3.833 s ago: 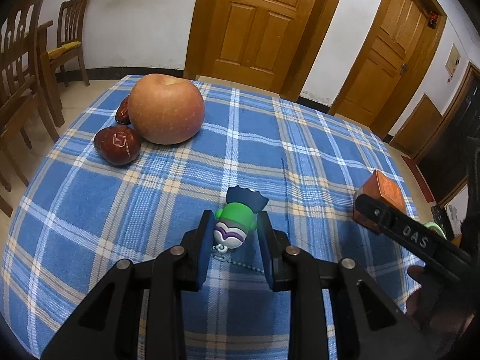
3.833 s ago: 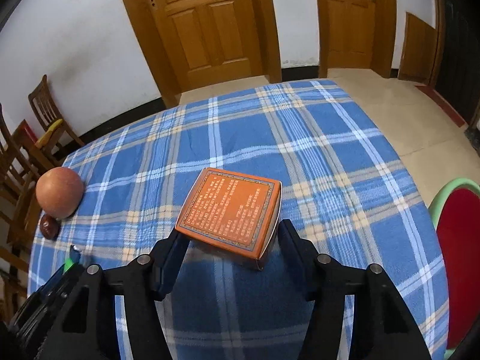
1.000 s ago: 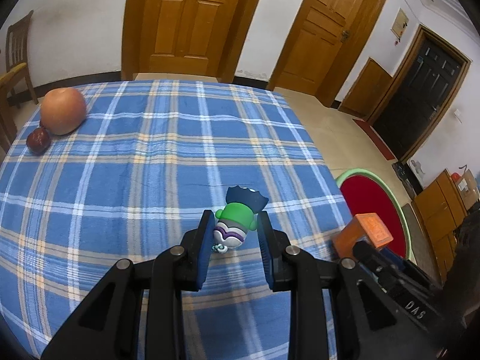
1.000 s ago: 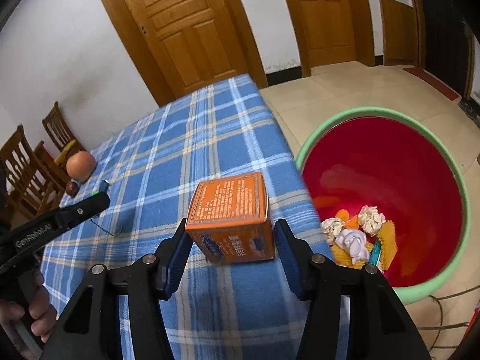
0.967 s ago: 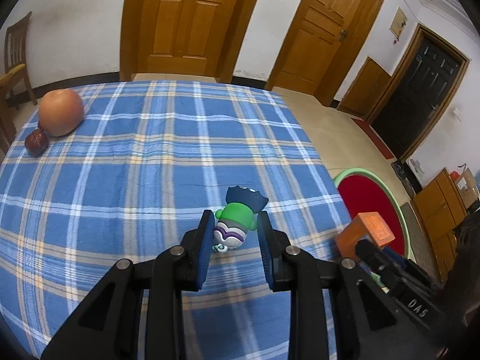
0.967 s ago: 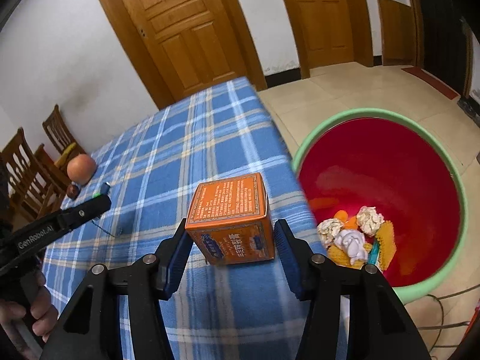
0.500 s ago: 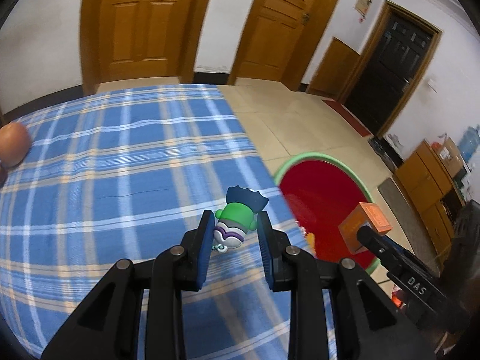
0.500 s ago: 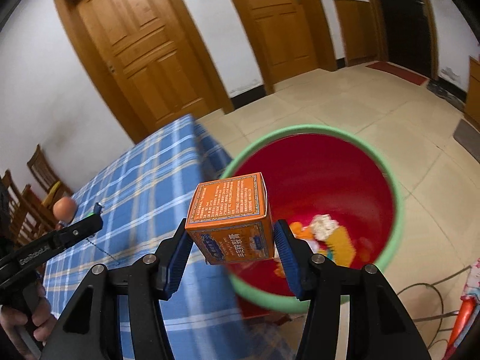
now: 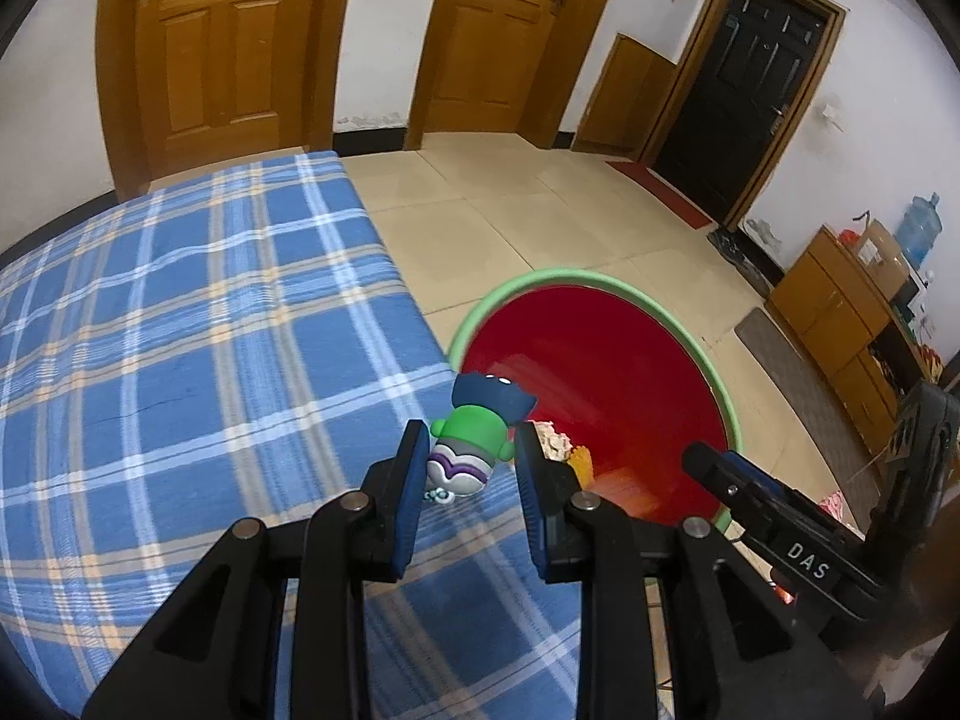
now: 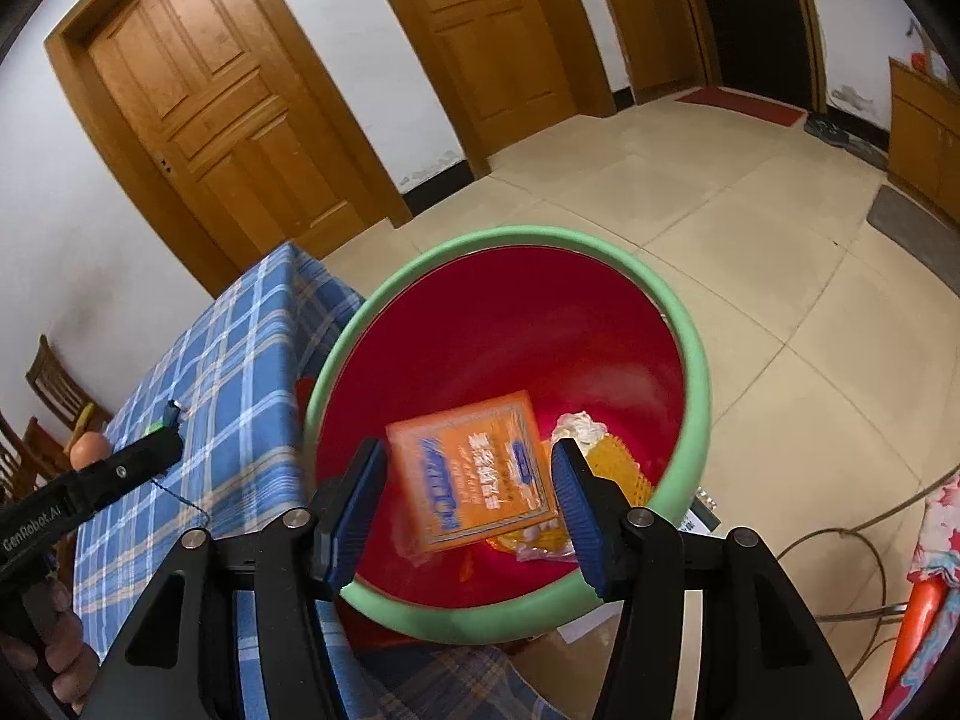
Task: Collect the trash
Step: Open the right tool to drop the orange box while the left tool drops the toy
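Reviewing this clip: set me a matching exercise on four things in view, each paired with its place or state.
Things:
1 orange box
2 green toy figure
3 right tongs
4 blue plaid cloth

States:
A clamped in the left tongs
B loose over the red bin
C covering the table
D opening, pads clear of the box

Pairs: 1-B, 2-A, 3-D, 4-C
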{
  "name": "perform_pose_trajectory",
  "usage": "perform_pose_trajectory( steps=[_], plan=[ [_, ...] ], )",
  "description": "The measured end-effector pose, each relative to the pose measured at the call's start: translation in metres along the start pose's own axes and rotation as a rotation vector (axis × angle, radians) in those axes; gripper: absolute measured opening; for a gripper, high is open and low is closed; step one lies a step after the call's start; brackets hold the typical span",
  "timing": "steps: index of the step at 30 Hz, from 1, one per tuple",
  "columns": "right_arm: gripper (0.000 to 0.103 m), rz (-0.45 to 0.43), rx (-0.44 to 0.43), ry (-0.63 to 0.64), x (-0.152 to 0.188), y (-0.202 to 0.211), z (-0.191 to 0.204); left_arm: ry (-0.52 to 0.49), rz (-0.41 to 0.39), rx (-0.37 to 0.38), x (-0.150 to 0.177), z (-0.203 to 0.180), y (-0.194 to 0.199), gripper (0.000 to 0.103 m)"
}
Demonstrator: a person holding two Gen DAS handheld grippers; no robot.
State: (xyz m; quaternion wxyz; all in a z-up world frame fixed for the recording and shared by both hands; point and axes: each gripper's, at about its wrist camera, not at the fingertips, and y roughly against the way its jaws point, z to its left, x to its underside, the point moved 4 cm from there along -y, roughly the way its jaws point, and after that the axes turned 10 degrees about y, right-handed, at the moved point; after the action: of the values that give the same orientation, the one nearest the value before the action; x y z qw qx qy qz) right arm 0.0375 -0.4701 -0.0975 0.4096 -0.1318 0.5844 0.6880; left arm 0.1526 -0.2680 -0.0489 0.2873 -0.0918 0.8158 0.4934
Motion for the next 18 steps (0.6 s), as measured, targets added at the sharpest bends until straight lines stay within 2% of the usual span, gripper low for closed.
perform_pose_trajectory(
  steps=[11,16,18],
  plan=[
    [0.062,-0.033,0.012,-0.034,0.0,0.016,-0.014,-0.061,0.032,0.033,-0.001,-0.032,-0.024,0.029],
    [0.062,-0.032,0.027,-0.049,0.003,0.017,-0.021,-0.097,0.012,0.045,-0.004,-0.045,-0.024,0.029],
    [0.062,-0.034,0.031,-0.056,0.003,0.018,-0.024,-0.093,0.006,0.044,-0.003,-0.046,-0.023,0.037]
  ],
)
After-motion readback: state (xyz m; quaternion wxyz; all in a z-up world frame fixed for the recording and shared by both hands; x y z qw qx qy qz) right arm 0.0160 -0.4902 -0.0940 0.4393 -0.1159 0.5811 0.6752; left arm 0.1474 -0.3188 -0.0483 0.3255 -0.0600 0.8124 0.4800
